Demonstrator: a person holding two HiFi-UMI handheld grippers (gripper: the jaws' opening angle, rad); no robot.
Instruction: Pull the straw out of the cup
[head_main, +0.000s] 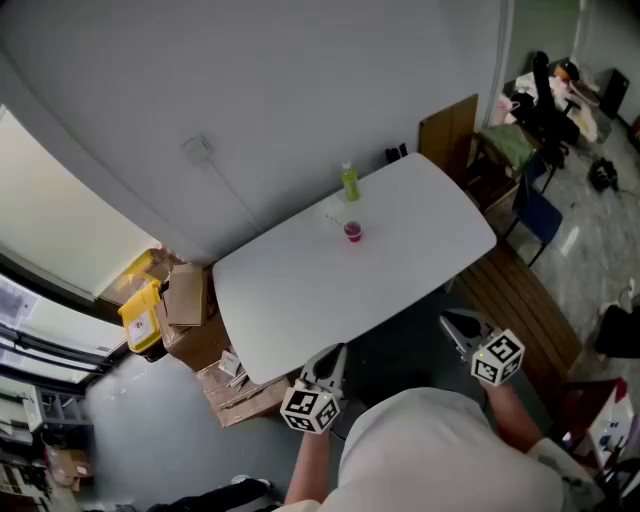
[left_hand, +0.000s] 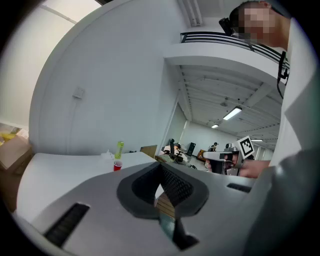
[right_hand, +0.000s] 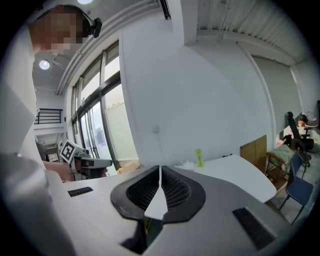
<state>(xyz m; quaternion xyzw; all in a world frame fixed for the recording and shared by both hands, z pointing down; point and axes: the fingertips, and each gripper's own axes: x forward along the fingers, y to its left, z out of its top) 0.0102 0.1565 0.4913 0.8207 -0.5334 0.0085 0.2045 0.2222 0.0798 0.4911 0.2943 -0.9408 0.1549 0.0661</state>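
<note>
A small red cup (head_main: 352, 232) stands near the far edge of the white table (head_main: 300, 290); it is too small here to make out a straw. The cup (left_hand: 117, 166) also shows far off in the left gripper view. My left gripper (head_main: 327, 362) hangs off the table's near edge, shut and empty, its jaws meeting at the tips (left_hand: 160, 170). My right gripper (head_main: 456, 326) is held to the right, short of the table, also shut with nothing in it (right_hand: 160, 172). Both are far from the cup.
A green bottle (head_main: 349, 182) and a crumpled clear wrapper (head_main: 333, 212) sit behind the cup. Cardboard boxes (head_main: 185, 300) and a yellow container (head_main: 143, 315) lie left of the table. A wooden board (head_main: 448, 130), a blue chair (head_main: 535, 215) and cluttered furniture stand right.
</note>
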